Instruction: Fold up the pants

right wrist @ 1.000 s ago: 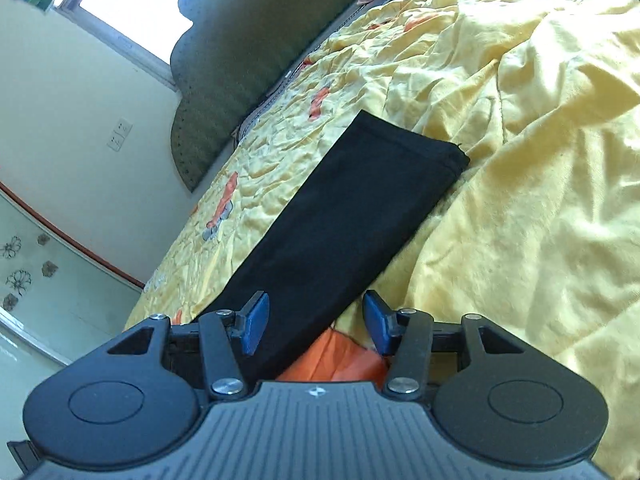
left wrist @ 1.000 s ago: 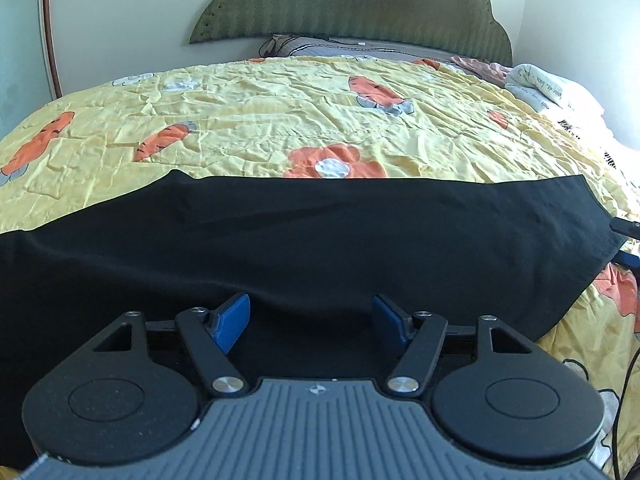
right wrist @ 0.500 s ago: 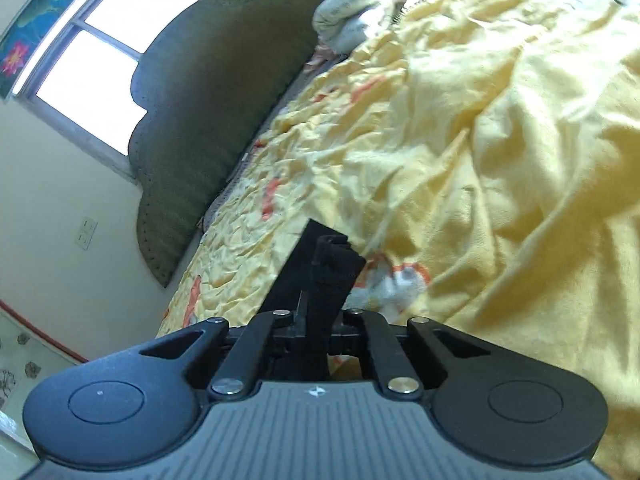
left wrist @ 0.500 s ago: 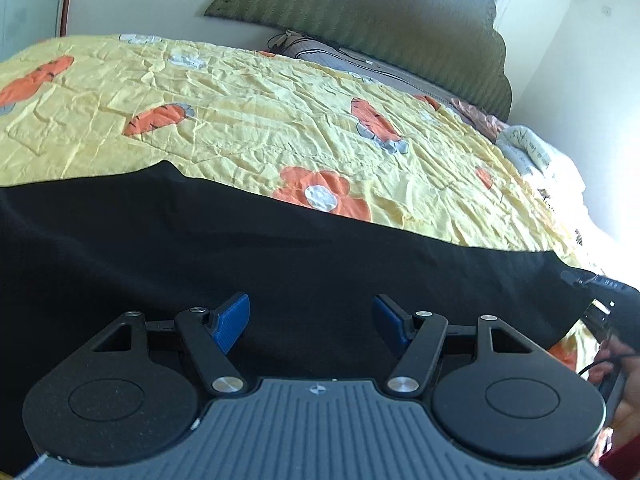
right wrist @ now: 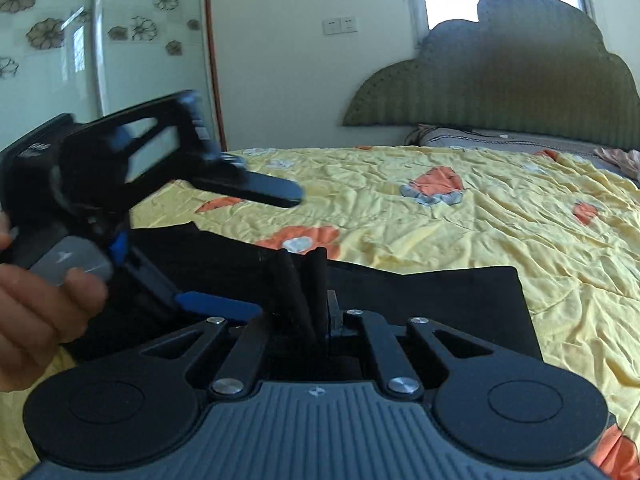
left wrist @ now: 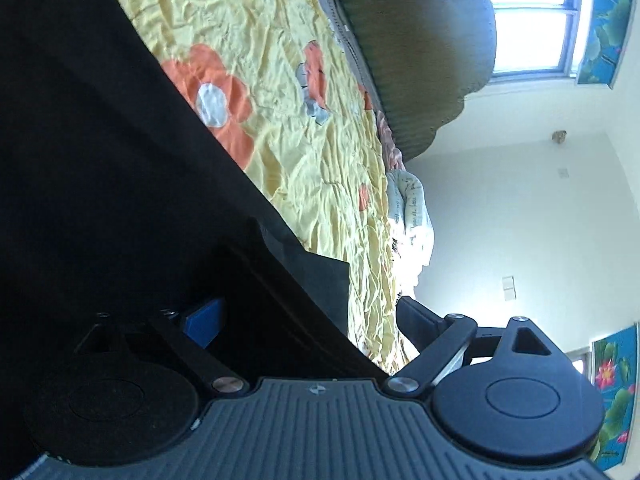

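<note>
Black pants (left wrist: 100,160) lie across the yellow flowered quilt (left wrist: 280,60). In the right wrist view the pants (right wrist: 460,300) are doubled over, one end lifted. My right gripper (right wrist: 320,304) is shut on a pinched fold of that black cloth, which stands up between its fingers. My left gripper (left wrist: 308,320) is rolled on its side, its jaws opening wide, with the pants' edge lying between them and neither pad pressing on it. From the right wrist view the left gripper (right wrist: 276,252) sits close on the left, held by a hand (right wrist: 36,304), straddling the cloth.
A green padded headboard (right wrist: 500,80) and a grey pillow (right wrist: 480,136) are at the far end of the bed. White folded bedding (left wrist: 412,208) lies near the far corner. A window (left wrist: 532,16) is behind the headboard, and a glass panel with flower decals (right wrist: 48,40) stands at the left.
My right gripper shut on the pants' end and carried it across toward the left gripper, doubling the cloth over. My left gripper rolled onto its side and its jaws widened.
</note>
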The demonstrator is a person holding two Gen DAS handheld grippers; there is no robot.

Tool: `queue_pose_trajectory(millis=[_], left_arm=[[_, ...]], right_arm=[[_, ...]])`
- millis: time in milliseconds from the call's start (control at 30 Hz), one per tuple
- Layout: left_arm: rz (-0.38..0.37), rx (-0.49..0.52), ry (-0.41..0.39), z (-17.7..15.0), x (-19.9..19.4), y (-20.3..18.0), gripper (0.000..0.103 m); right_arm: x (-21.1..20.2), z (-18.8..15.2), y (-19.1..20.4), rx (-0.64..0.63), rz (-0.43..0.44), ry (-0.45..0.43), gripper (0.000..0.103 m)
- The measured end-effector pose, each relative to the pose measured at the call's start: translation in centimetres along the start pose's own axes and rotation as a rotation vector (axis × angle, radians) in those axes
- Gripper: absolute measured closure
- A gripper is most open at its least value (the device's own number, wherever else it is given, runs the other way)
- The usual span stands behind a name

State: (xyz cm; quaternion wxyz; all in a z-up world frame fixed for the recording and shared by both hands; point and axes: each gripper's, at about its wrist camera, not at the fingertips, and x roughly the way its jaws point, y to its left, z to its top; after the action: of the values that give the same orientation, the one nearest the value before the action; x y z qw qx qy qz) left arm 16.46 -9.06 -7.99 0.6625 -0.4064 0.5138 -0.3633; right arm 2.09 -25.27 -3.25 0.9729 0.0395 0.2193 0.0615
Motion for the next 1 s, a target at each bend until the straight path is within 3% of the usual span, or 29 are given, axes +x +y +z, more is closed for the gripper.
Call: queue_pose_trajectory(millis=[100, 133, 167, 200, 267, 400, 633, 667, 700, 733, 800, 933, 1000], left_arm=[[-0.012, -0.011, -0.013, 0.5, 0.3, 0.1, 0.028], [0.008, 0.011, -0.022, 0.6, 0.2, -0.2, 0.050], [0.033, 0.055, -0.025, 0.7, 0.0, -0.6, 0.064], [0.061, 0.116, -0.022, 0.8, -0.2, -1.0, 0.091], [0.151, 0.229, -0.057, 1.0, -1.0, -1.9, 0.099], [0.302, 0.468, -0.164, 1.0, -2.9, -4.1, 0.099], [0.473, 0.552, -0.246, 1.9, -5.4, -2.7, 0.098], [0.498, 0.543, -0.248, 2.1, -5.8, -2.1, 0.093], [0.513, 0.534, -0.260, 2.2, -6.2, -1.8, 0.079], [0.530, 0.524, -0.283, 2.2, -6.9, -1.3, 0.072], [0.577, 0.521, -0.356, 2.3, -8.5, -1.1, 0.070], [0.656, 0.561, -0.397, 2.8, -9.9, -2.0, 0.070], [0.655, 0.630, -0.360, 2.2, -9.0, -3.1, 0.068]], right_arm=[[-0.7, 0.0, 2.0, -0.083, 0.035, -0.006, 0.098], [-0.9, -0.1, 2.7, -0.113, 0.042, -0.002, 0.098], [-0.8, -0.2, 3.2, -0.136, 0.040, 0.004, 0.098], [-0.5, -0.2, 3.8, -0.168, 0.033, 0.012, 0.098], [-0.1, -0.3, 4.7, -0.219, 0.025, 0.018, 0.098], [1.1, 0.6, 6.2, -0.258, 0.072, 0.002, 0.098], [4.1, 1.0, 9.6, -0.295, 0.148, -0.004, 0.097], [4.7, 0.8, 9.9, -0.300, 0.153, 0.019, 0.096], [5.3, 0.6, 10.2, -0.307, 0.161, 0.054, 0.093], [5.6, 0.4, 10.6, -0.311, 0.161, 0.087, 0.091], [5.0, 0.5, 10.5, -0.315, 0.182, 0.120, 0.091], [0.9, 2.6, 6.5, -0.130, 0.362, 0.079, 0.090], [0.4, 3.1, 4.3, -0.039, 0.341, 0.054, 0.090]])
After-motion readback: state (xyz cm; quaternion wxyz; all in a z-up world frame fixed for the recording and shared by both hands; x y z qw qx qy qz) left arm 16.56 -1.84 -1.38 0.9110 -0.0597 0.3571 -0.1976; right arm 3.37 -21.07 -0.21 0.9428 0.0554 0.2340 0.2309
